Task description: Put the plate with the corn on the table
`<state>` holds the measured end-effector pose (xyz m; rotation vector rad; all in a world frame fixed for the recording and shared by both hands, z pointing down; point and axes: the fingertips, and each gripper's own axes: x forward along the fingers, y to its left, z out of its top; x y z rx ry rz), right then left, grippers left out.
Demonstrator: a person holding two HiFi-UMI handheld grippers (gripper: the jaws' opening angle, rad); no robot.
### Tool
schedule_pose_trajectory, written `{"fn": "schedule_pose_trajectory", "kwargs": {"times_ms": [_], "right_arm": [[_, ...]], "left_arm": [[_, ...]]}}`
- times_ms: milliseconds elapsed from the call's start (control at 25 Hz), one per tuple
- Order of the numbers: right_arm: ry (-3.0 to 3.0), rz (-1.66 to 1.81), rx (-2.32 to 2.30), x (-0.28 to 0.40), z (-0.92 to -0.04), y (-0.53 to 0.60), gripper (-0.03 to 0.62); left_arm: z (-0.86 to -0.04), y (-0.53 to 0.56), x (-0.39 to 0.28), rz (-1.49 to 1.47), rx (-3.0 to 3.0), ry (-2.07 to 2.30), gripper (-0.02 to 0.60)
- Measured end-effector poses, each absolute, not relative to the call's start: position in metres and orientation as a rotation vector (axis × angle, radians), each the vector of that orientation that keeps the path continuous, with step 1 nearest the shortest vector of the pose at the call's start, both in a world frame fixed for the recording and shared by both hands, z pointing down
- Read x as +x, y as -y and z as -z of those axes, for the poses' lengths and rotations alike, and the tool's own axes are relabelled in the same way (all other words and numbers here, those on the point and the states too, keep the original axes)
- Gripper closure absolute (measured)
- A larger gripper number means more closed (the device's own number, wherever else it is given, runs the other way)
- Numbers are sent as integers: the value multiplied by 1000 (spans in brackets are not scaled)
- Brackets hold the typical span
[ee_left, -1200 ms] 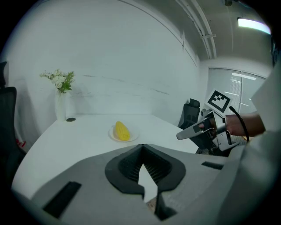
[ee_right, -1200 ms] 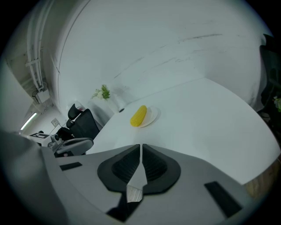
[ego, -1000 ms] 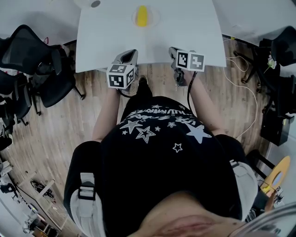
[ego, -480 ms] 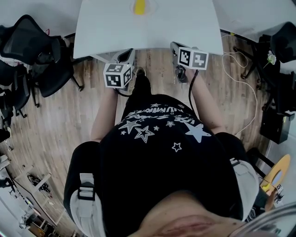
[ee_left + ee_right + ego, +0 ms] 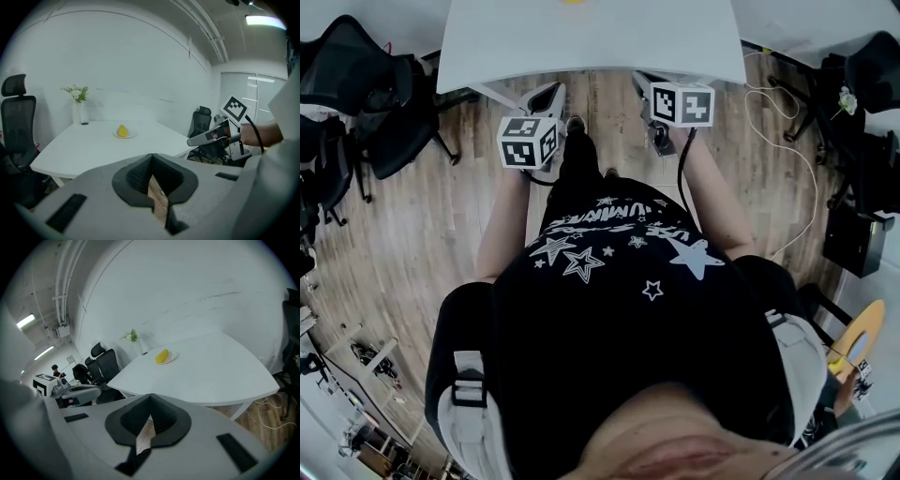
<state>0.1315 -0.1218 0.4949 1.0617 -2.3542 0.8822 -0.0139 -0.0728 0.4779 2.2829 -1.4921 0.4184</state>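
Observation:
The yellow corn (image 5: 122,131) lies on a small white plate (image 5: 125,135) far back on the white table (image 5: 89,146). The right gripper view shows the same corn (image 5: 162,356) and plate (image 5: 170,359) near the table's far side. Both grippers hang over the wooden floor, short of the table's near edge and well away from the plate. My left gripper (image 5: 153,180) (image 5: 549,97) is shut with nothing in it. My right gripper (image 5: 148,422) (image 5: 643,81) is shut and empty too. In the head view the plate is cut off at the top edge.
A white vase with flowers (image 5: 77,108) stands at the table's back corner. Black office chairs (image 5: 366,103) sit left of the table, more dark furniture (image 5: 862,187) at the right. A white cable (image 5: 797,178) runs across the floor. A person (image 5: 55,368) sits far off.
The person has backed away from the table: it has slid toward the top of the head view, the corn is nearly out of frame, and both grippers are now over the floor.

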Motion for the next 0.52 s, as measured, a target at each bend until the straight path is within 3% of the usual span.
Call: {"fn": "schedule_pose_trajectory", "kwargs": {"times_ms": [520], "right_arm": [[2370,-896,1003,124,-503,93,588]], "left_arm": [[-485,36,-20,-412,2208,1543,577]]}}
